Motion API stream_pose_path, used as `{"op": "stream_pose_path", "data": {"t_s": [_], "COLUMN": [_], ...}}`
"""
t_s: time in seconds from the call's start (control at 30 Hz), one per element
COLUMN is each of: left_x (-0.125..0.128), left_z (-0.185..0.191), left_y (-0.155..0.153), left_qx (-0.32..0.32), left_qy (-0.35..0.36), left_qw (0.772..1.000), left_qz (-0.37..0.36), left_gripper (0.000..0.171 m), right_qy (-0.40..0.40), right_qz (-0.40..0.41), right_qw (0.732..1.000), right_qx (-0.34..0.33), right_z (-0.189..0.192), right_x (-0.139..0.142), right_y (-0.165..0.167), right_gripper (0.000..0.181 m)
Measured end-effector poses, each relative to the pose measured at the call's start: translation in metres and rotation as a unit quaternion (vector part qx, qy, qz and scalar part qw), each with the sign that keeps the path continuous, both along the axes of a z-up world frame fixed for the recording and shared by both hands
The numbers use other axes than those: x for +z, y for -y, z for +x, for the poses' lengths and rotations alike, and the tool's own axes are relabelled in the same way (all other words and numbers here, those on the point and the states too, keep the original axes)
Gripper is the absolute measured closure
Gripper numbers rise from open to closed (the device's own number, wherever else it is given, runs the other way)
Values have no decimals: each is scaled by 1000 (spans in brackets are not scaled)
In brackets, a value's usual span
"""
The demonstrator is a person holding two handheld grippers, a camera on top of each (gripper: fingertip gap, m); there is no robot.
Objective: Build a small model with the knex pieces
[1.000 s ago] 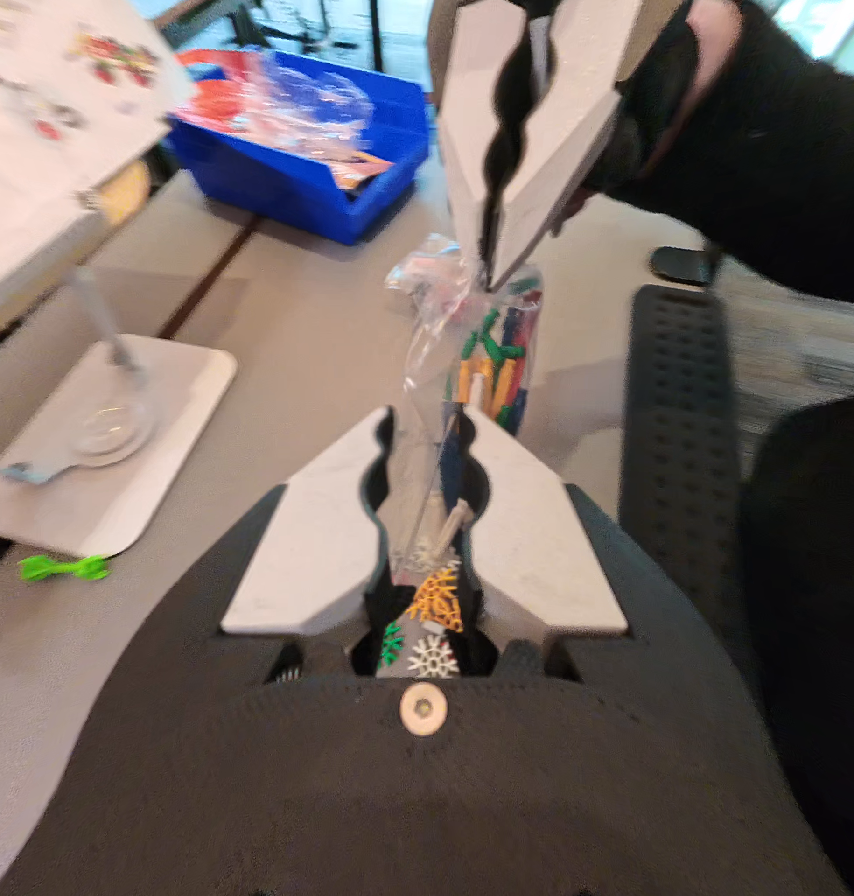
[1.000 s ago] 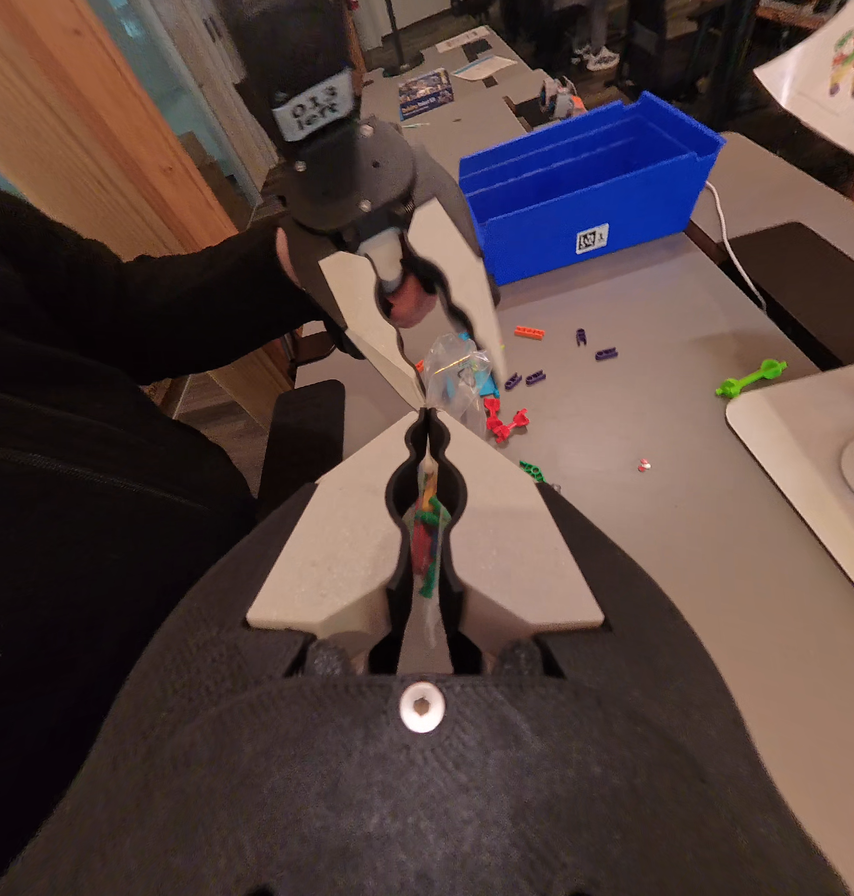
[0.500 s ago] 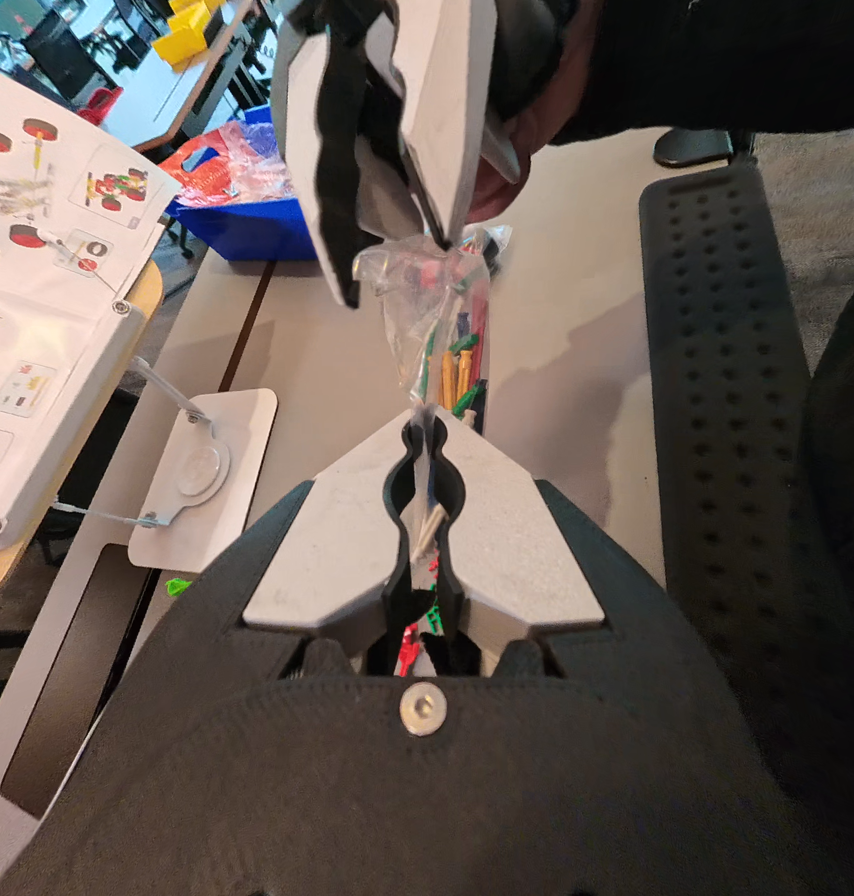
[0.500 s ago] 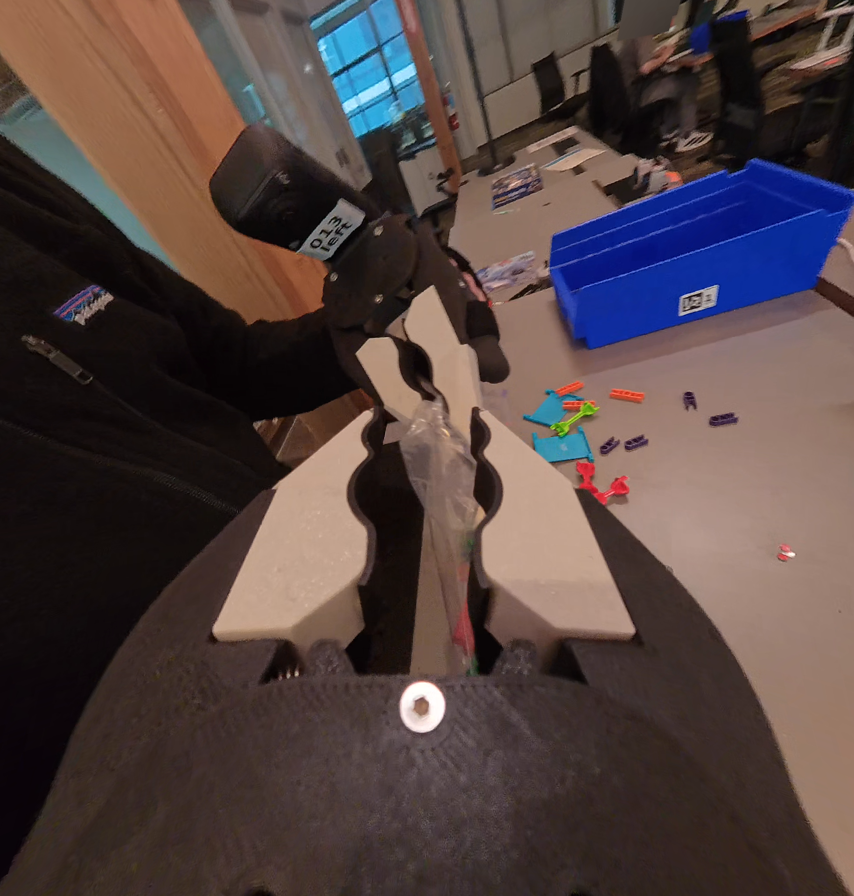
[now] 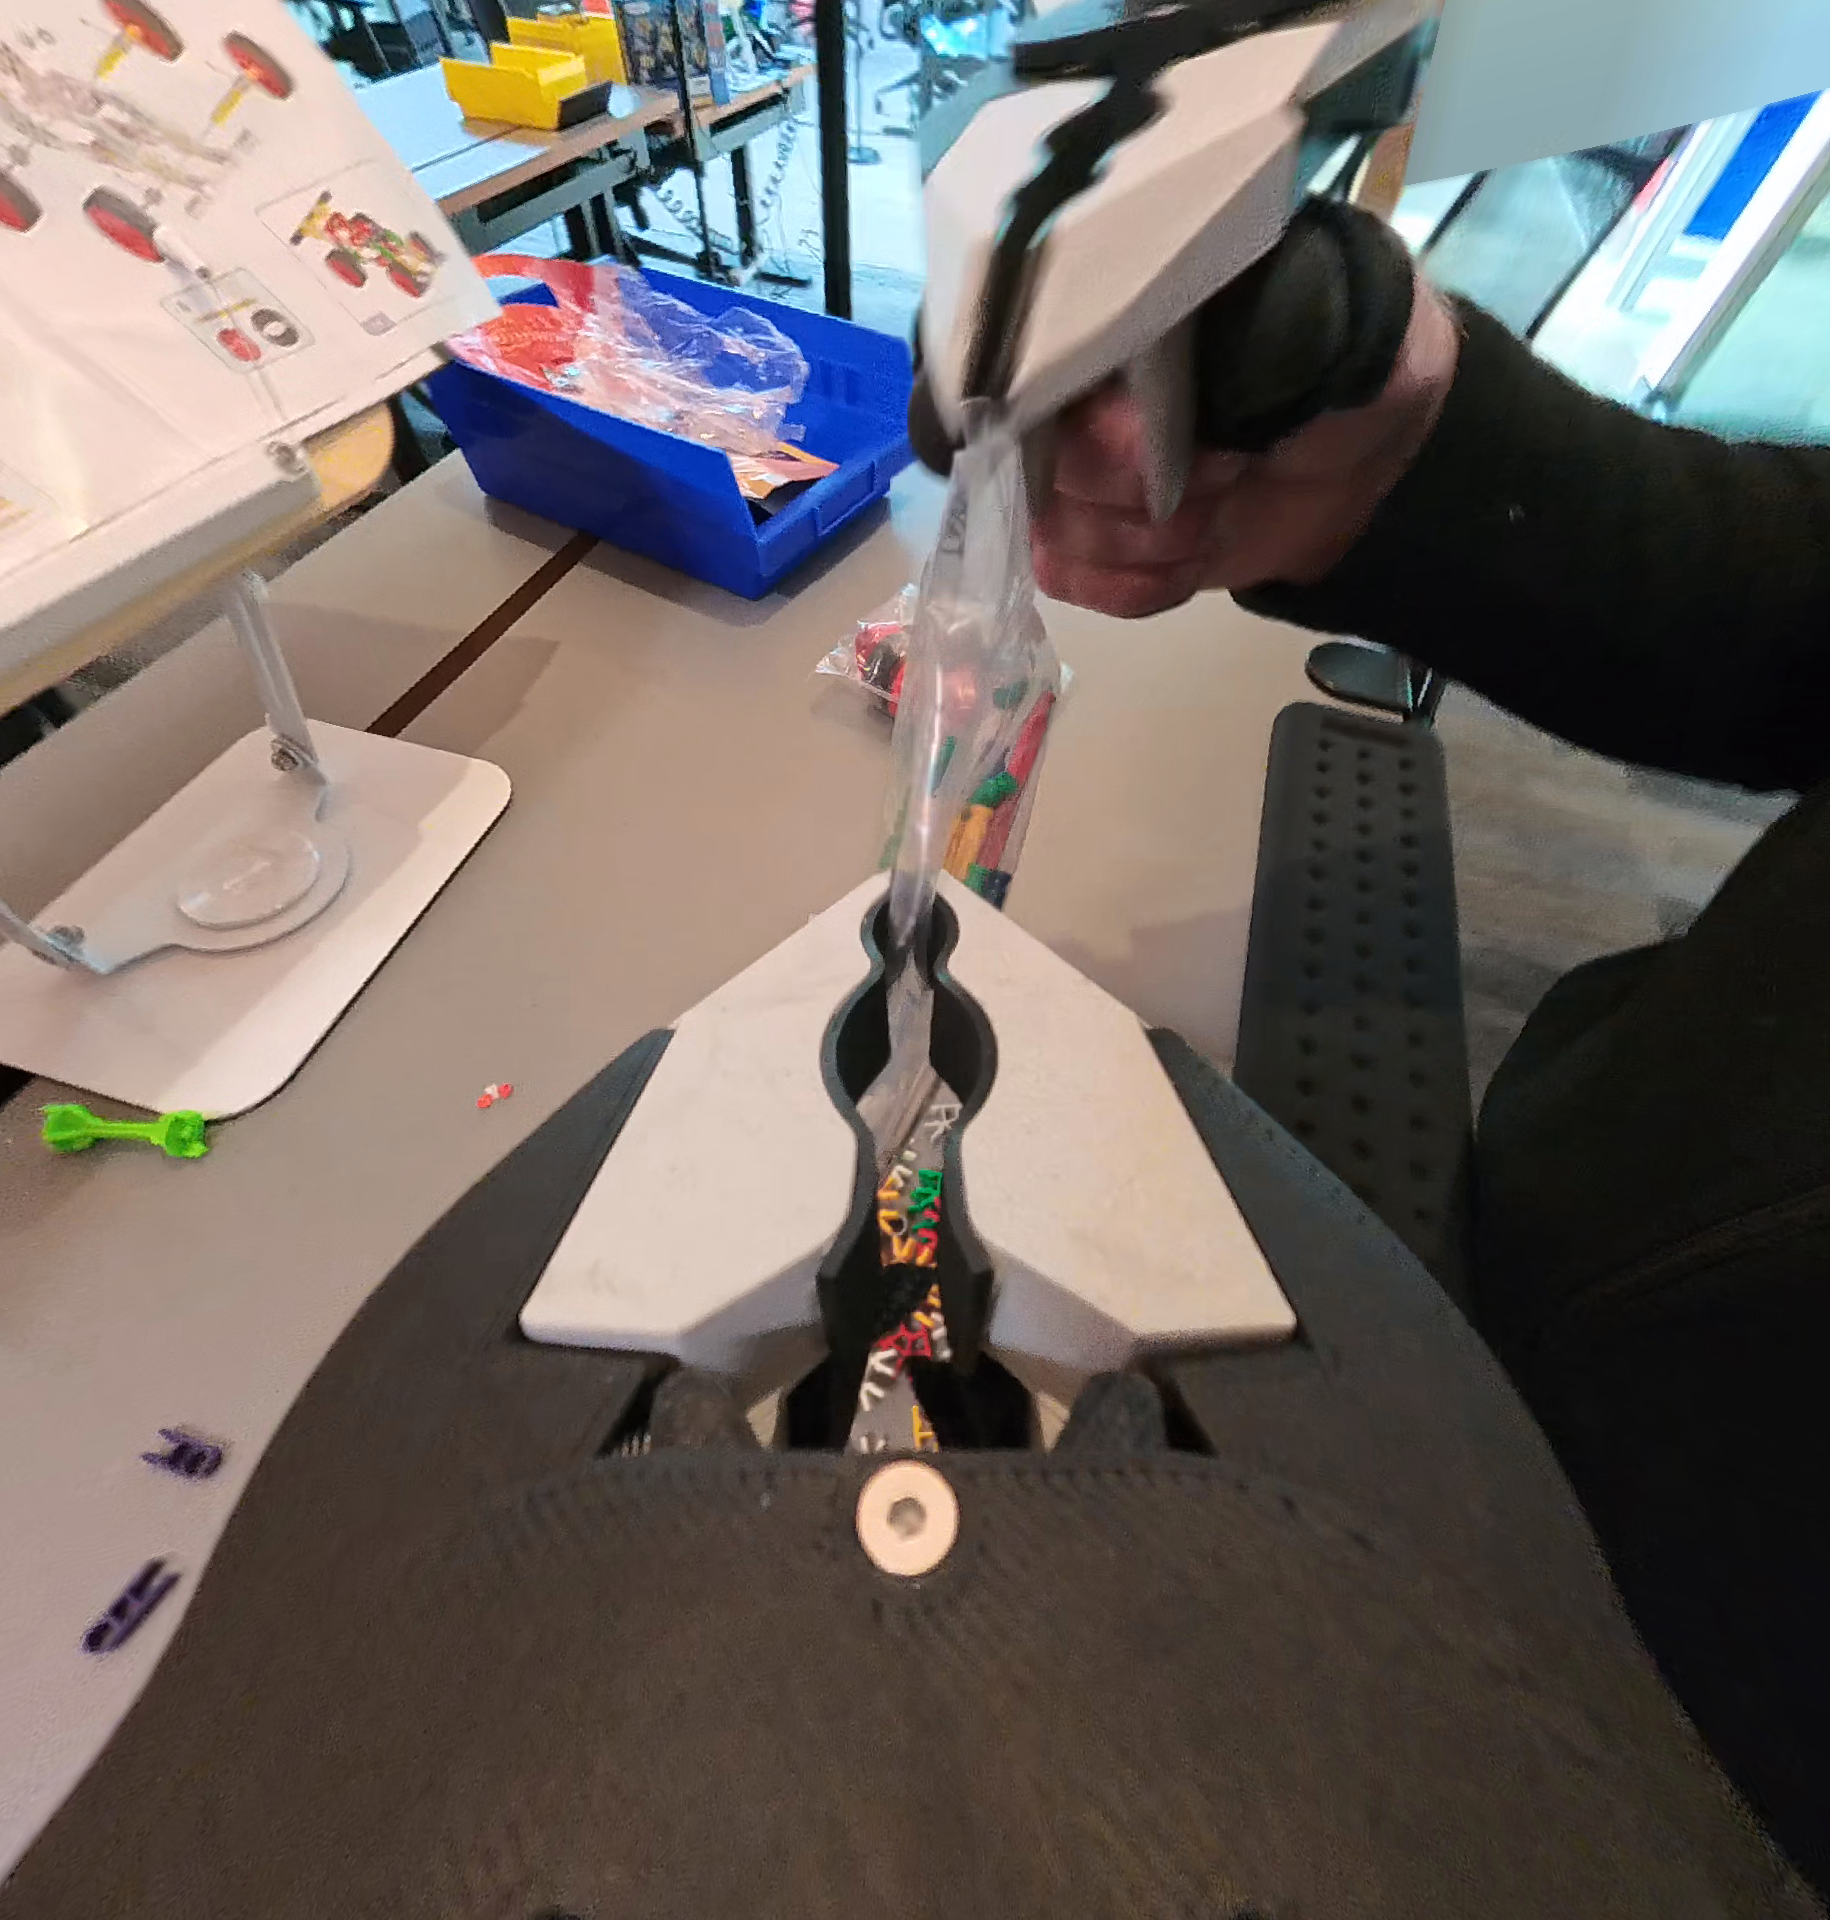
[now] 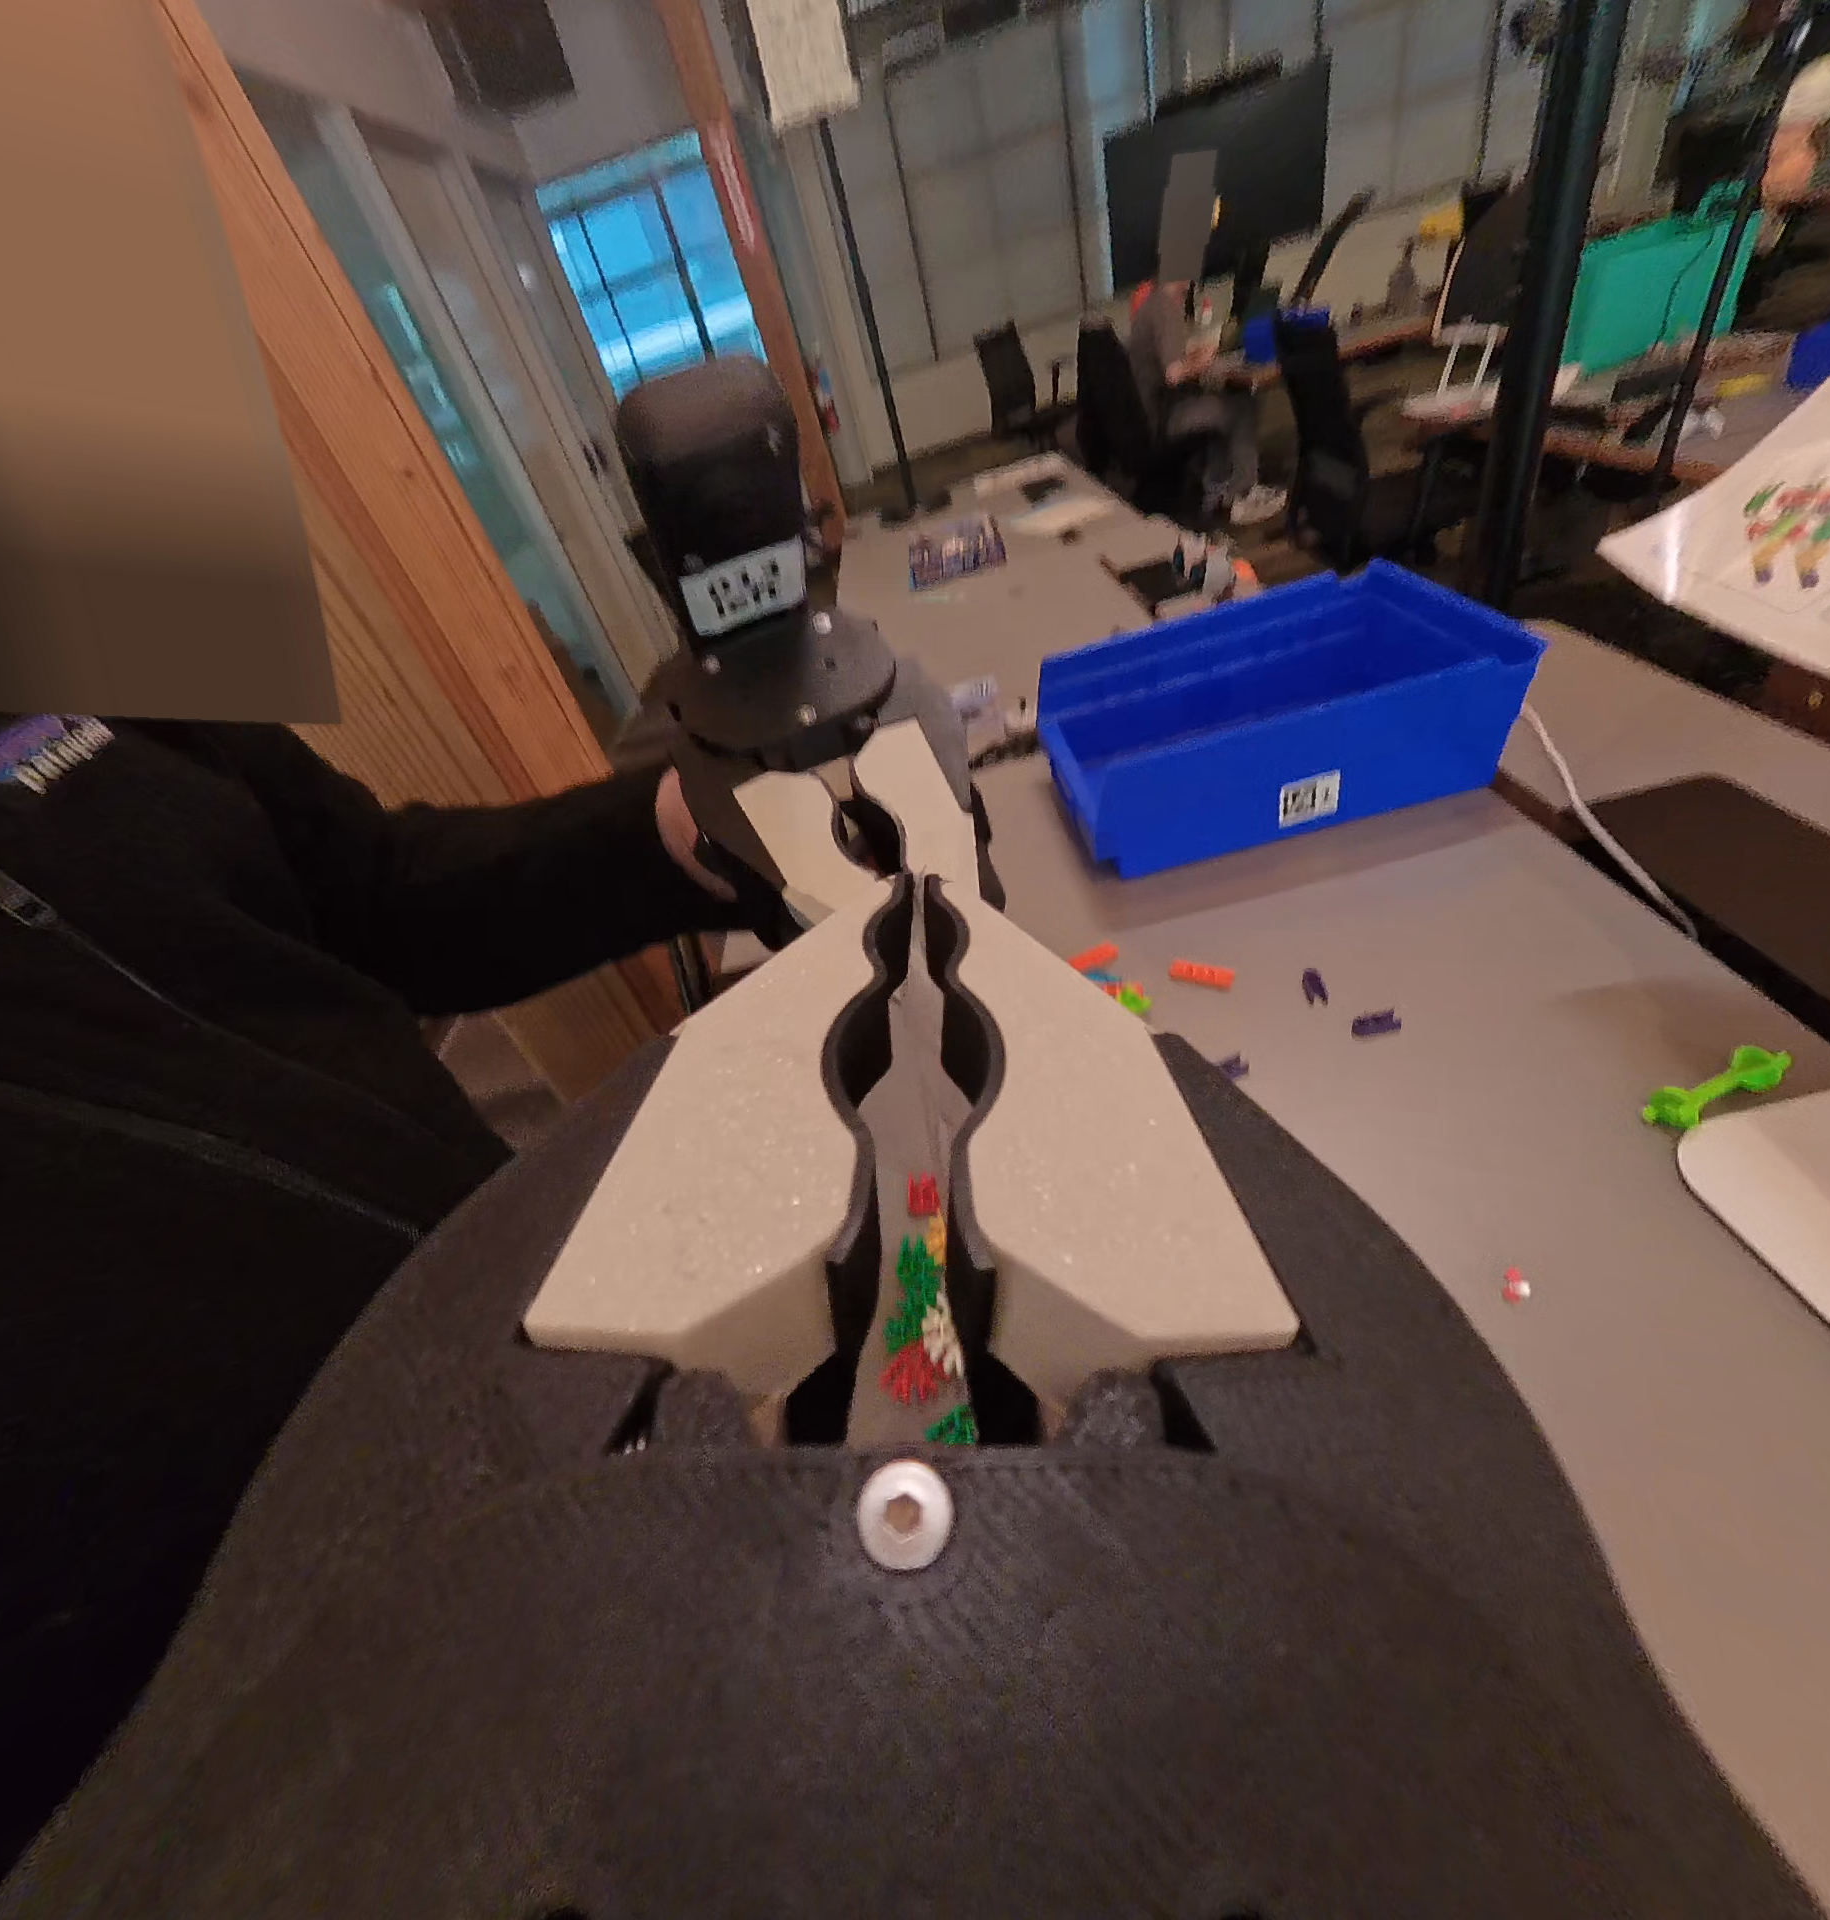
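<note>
Both grippers clamp one clear bag (image 5: 968, 727) of small coloured pieces, stretched between them above the grey tabletop (image 5: 682, 748). The left gripper (image 5: 909, 914) has its fingers (image 5: 745, 1122) closed on the bag's lower end; the right gripper (image 5: 968, 431), held in a hand (image 5: 1202, 520), pinches the top with fingers shut. One blue bin (image 5: 682, 488) holds crumpled plastic. One green piece (image 5: 121, 1130), two purple pieces (image 5: 184, 1452) and a second small bag (image 5: 875, 660) lie on the tabletop beside one stand (image 5: 215, 894).

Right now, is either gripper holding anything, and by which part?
Both hold one clear bag of coloured pieces: left gripper pinches its lower end, right gripper its top.
</note>
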State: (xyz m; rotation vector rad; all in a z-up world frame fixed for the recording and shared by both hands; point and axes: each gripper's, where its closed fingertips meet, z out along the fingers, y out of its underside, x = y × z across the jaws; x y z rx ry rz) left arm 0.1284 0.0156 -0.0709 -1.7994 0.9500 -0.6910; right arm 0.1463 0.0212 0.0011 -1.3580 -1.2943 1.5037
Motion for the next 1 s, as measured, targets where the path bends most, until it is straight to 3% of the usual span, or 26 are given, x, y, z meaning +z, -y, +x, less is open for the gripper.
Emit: {"op": "stream_pose_path", "data": {"t_s": [0.07,0.1,0.27,0.3,0.4,0.5,0.63,0.67,0.77,0.83,0.9,0.97,1.0], "left_x": [6,11,23,25,28,29,21,18,15,14,13,15,16], "left_z": [-8,-10,-14,-13,-14,-14,-12,-14,-18,-14,-6,5,8], "left_y": [-4,-4,-1,0,0,0,5,4,3,2,1,9,9], "left_qx": [18,18,12,9,10,8,-2,2,4,-5,-20,-56,-55], "left_qy": [39,69,152,165,196,220,243,242,231,214,209,213,213], "left_qw": [999,997,987,985,979,973,967,967,969,973,974,972,973], "left_qz": [-15,-24,-47,-50,-58,-65,-81,-82,-83,-82,-83,-80,-67], "left_gripper": [171,171,171,171,171,171,171,166,129,119,126,164,171], "right_qy": [-75,-76,6,22,19,-9,8,22,61,106,146,161,151], "right_qz": [-17,-25,-38,-39,-71,-77,-71,-69,-59,-40,-15,-1,4], "right_qw": [997,996,997,997,996,996,996,996,996,994,989,986,988], "right_qx": [-25,-44,-68,-70,-46,-43,-52,-54,-34,-9,15,28,29], "right_z": [14,19,16,14,16,21,21,21,22,20,17,11,7], "right_x": [24,26,-12,-21,-29,-26,-24,-25,-23,-26,-28,-25,-19], "right_y": [-12,-21,-32,-32,-26,-21,-20,-21,-16,-7,2,6,7], "right_gripper": [176,168,122,121,134,176,178,178,178,178,178,178,178]}}
